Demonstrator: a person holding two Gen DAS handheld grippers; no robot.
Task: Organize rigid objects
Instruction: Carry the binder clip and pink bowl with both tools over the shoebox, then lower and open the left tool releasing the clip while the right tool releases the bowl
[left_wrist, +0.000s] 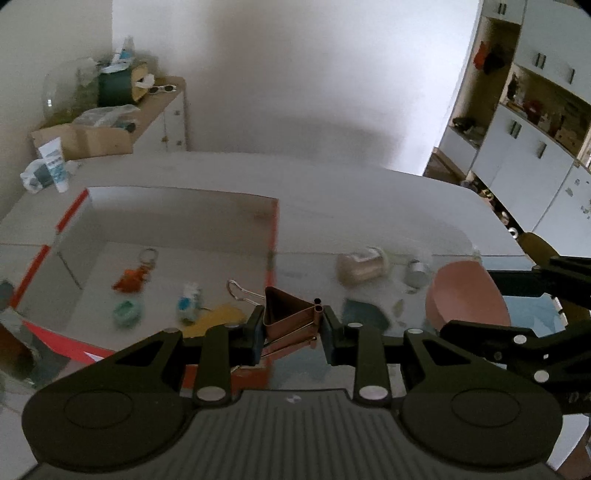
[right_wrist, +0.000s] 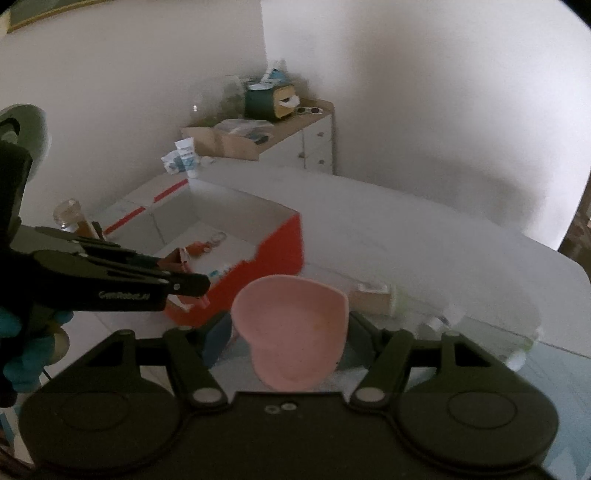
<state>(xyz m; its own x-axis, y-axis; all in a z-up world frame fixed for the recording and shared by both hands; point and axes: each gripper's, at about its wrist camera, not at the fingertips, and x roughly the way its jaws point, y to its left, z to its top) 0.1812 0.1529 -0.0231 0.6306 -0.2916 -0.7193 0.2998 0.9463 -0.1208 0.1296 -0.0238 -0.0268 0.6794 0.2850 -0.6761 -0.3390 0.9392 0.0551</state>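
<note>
My left gripper (left_wrist: 293, 325) is shut on a copper-coloured binder clip (left_wrist: 291, 314), held just above the near right corner of an open white box with red edges (left_wrist: 275, 236). Inside the box lie an orange keyring (left_wrist: 131, 278), a small teal thing (left_wrist: 127, 312), a blue-and-white packet (left_wrist: 190, 301) and a yellow piece (left_wrist: 218, 317). My right gripper (right_wrist: 290, 332) is shut on a pink bowl-shaped object (right_wrist: 291, 328), held to the right of the box (right_wrist: 273, 251). The left gripper (right_wrist: 188, 284) shows at the left of the right wrist view, over the box.
A glass-topped white table (left_wrist: 388, 206) carries a lying beige jar (left_wrist: 364, 266) and a small metal cylinder (left_wrist: 417, 273) right of the box. A cluttered sideboard (left_wrist: 162, 110) stands at the back left, shelving (left_wrist: 535, 110) at the right. A blue-gloved hand (right_wrist: 22, 343) holds the left gripper.
</note>
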